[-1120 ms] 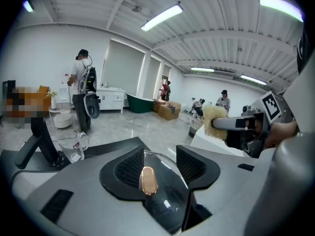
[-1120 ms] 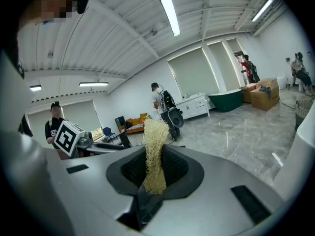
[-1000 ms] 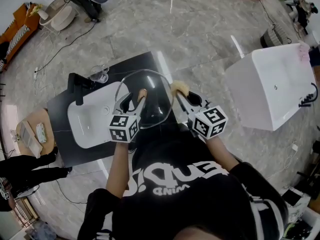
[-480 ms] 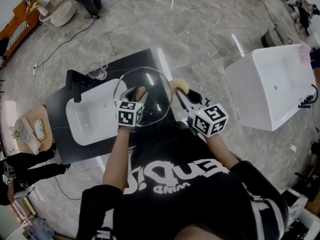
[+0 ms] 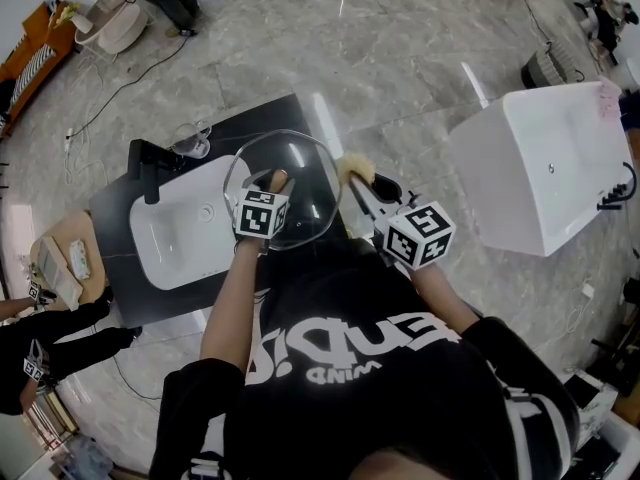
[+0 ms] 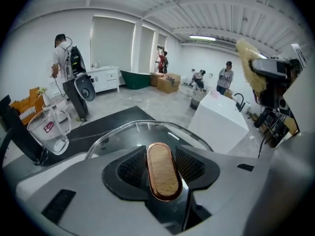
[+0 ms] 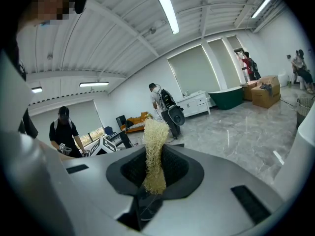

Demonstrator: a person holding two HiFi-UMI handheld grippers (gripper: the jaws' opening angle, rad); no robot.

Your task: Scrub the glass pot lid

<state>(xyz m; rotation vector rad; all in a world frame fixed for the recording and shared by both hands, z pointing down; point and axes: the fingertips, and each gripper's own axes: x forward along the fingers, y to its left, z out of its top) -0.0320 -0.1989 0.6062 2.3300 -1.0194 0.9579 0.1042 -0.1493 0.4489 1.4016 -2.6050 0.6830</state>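
Glass pot lid [image 5: 310, 168], held up by sink [image 5: 175, 243] w/ L gripper [image 6: 162, 173] jaws clamped on its knob [image 6: 161, 161], should be kept steady while scrubber [image 7: 155, 141], pinched in R gripper [image 7: 153, 176], is rubbed across glass.

We look down on a black bench [image 5: 262, 128] standing on a grey marble floor [image 5: 300, 38]. A white basin [image 5: 180, 233] is set into its top. A black tap [image 5: 148, 168] stands at the basin's far edge, with a clear jug [image 5: 190, 140] just beside it.
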